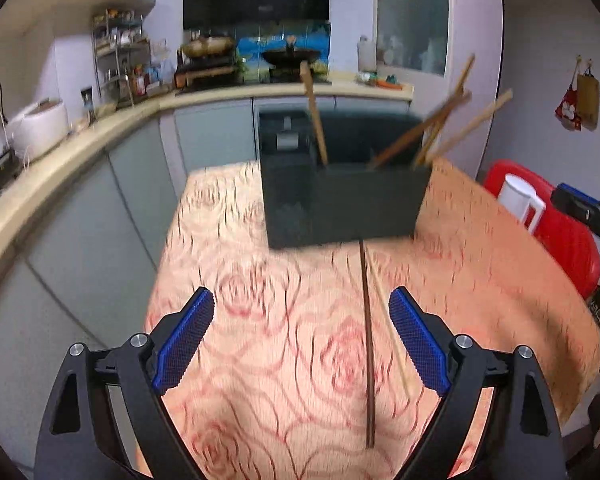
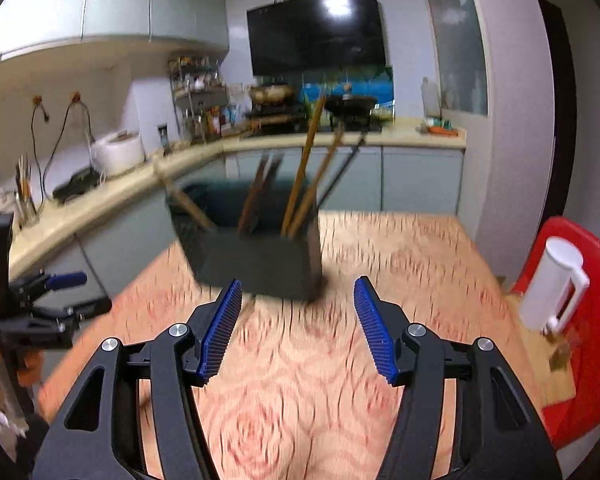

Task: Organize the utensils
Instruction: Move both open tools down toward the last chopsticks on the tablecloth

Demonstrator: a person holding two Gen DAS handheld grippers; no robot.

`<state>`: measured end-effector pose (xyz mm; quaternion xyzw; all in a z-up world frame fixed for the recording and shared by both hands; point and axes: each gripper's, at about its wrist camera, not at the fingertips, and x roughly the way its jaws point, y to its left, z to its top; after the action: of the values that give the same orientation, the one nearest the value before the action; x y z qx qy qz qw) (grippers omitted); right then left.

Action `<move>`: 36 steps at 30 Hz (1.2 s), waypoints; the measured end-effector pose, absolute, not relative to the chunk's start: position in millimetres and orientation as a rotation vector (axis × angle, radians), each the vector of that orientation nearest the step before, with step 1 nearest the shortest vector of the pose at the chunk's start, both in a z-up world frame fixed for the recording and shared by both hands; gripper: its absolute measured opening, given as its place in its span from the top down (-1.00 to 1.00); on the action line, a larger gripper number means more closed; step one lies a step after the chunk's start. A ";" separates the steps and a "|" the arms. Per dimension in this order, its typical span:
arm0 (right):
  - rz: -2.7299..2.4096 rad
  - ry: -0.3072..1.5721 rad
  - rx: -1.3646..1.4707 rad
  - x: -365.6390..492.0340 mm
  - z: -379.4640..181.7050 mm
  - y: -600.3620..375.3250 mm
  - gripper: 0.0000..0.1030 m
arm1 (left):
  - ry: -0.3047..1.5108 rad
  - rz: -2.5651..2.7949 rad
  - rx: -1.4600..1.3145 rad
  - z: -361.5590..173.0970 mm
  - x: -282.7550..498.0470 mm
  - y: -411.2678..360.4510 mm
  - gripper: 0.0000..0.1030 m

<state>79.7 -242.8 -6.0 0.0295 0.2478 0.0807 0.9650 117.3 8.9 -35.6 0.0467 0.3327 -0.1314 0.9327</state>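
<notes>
Rose-print cloth [image 1: 284, 320] w/ boxy holder [image 1: 340, 208] (wood chopsticks [image 1: 367, 344]).

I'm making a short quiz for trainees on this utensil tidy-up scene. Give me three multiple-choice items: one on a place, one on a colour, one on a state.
1. Where does the dark chopstick lie?
A. flat on the tablecloth, in front of the holder
B. on the counter
C. on the red chair

2. What colour are the left gripper pads?
A. green
B. blue
C. white

3. How is the right gripper set?
A. shut on a chopstick
B. shut on nothing
C. open, holding nothing

Answers: 1 A, it lies on the cloth below the holder; 2 B, both pads show blue; 3 C, fingers spread with only cloth between.
</notes>
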 end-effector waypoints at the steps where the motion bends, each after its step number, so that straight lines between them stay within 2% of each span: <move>1: 0.164 0.515 0.055 75.8 -14.0 -240.8 -0.10 | 0.694 -0.270 0.099 -44.9 112.4 9.8 -0.67; 11: 0.170 0.619 0.064 61.0 -65.8 -228.7 -0.10 | 0.733 -0.266 0.206 -95.1 80.9 -10.0 -0.67; 36: 0.159 0.694 0.027 61.2 -101.1 -217.3 -0.10 | 0.795 -0.301 0.201 -118.0 71.9 -19.7 -0.67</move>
<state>61.2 -217.3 -101.1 0.0132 0.3399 0.0779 0.9371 71.9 -19.7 -118.0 0.0972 0.3849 -0.1460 0.9061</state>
